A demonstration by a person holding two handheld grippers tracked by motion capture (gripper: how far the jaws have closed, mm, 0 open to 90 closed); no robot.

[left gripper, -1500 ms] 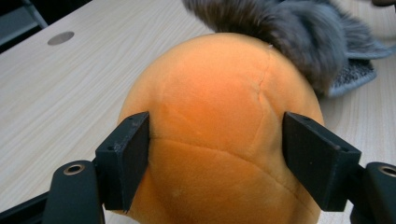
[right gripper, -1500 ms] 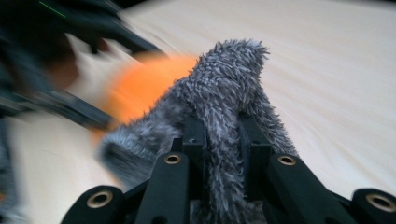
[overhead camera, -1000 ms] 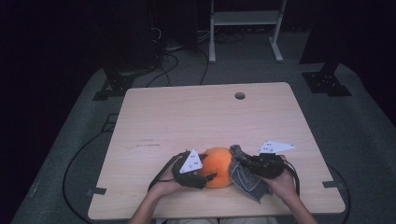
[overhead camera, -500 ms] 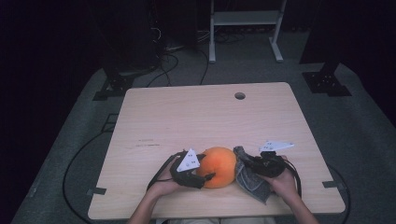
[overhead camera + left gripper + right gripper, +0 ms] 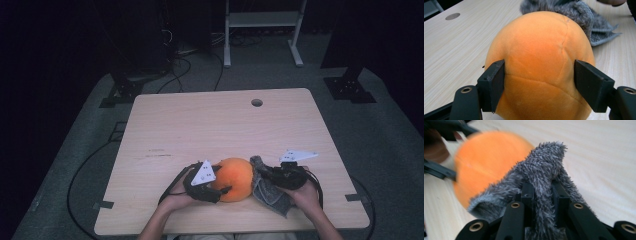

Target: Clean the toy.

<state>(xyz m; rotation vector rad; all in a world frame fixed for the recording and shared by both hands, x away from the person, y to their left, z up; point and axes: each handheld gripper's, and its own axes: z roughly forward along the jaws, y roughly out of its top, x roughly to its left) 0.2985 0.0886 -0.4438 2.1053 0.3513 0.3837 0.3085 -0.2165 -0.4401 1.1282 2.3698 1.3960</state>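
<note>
Both grippers worked near front table (image 5: pixel 210 125) edge; wide bare wood left beyond. Orange plush ball (image 5: pixel 236 178) clamped by left gripper (image 5: pixel 220 186); grey furry cloth (image 5: pixel 267 187) pinched in right gripper (image 5: pixel 265 176), seemingly touching ball's right side

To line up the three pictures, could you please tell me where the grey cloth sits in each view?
High view: grey cloth lies near the front edge, right of the orange ball, pinched by the right gripper.
Left gripper view: top right, behind the ball.
Right gripper view: centre, clamped between its jaws.
Shared landmark: the orange ball.
</note>
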